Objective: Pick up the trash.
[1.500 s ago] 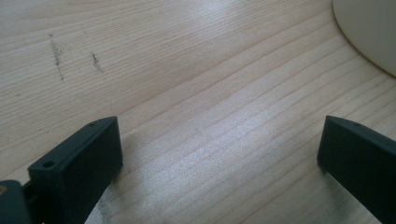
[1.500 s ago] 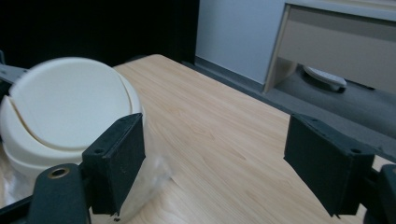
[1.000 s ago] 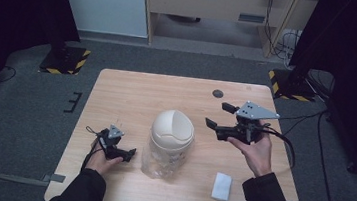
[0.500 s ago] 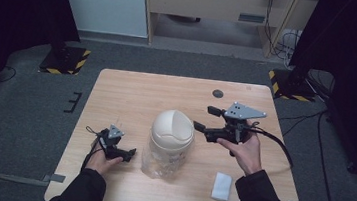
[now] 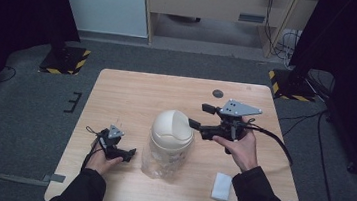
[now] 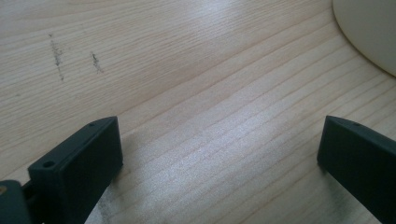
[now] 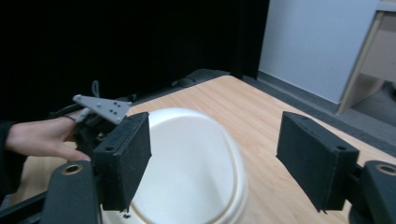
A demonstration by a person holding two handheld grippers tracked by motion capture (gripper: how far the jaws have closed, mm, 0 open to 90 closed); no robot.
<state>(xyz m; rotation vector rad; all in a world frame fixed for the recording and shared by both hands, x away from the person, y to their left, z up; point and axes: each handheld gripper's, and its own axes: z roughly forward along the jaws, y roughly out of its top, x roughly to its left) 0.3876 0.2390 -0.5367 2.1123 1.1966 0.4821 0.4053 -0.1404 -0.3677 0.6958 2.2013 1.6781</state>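
The jar [image 5: 167,152], clear-walled with a cream domed lid [image 5: 172,130], stands upright near the middle of the bench [image 5: 131,95]. The right gripper [image 5: 201,115] is held above the bench just right of the lid, jaws released and set wide, pointing at the lid from the side; in the right gripper view the lid [image 7: 187,163] lies between and just beyond the two jaws, not yet touched. The left gripper [image 5: 128,153] rests low on the bench left of the jar, jaws also released and wide apart over bare wood, with the lid's edge [image 6: 369,32] at the upper right of its view. Judged step: approach to the lid, grasp not begun. The next move likely calls for advancing the right jaws until the lid sits squarely between them, then clenching; the left gripper would probably need to steady the jar body against turning or tipping. A white pad [image 5: 221,186] lies near the front right edge, well apart from the jar. Whether the jar holds anything cannot be made out through its wall, and the lid's fastening is hidden.
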